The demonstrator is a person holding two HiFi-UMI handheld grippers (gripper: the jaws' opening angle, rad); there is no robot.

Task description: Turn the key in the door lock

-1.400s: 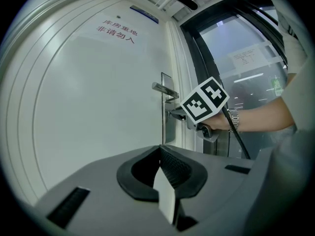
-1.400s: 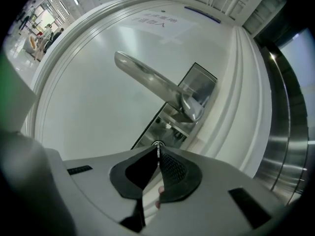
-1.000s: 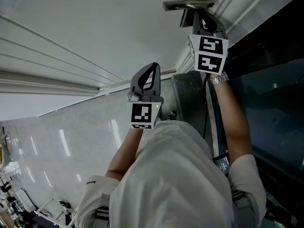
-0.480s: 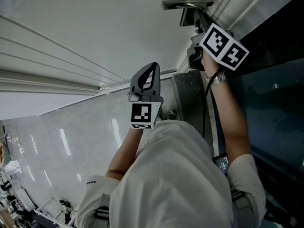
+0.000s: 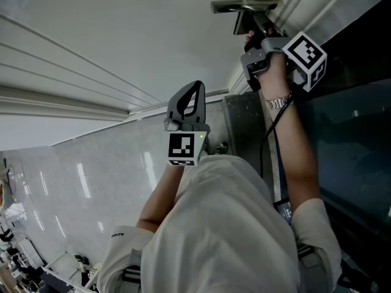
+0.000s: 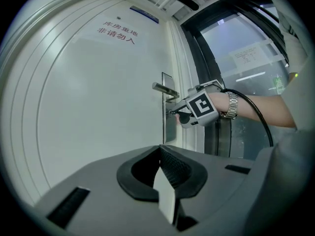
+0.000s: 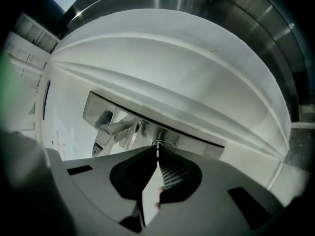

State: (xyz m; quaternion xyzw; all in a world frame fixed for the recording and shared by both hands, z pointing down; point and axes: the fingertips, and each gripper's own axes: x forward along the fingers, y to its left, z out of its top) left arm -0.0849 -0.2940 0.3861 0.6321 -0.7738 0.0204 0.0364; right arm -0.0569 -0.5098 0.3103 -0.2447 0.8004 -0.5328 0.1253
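The white door carries a lever handle, which sits level. The left gripper hangs well back from the door, jaws together on nothing. The right gripper lies on its side at the lock cylinder. Its jaws pinch a thin bright sliver, judged to be the key, seated in the cylinder right at the jaw tips. The turn appears under way or complete; only release is left.

The white door carries a metal lock plate (lever handle on it).
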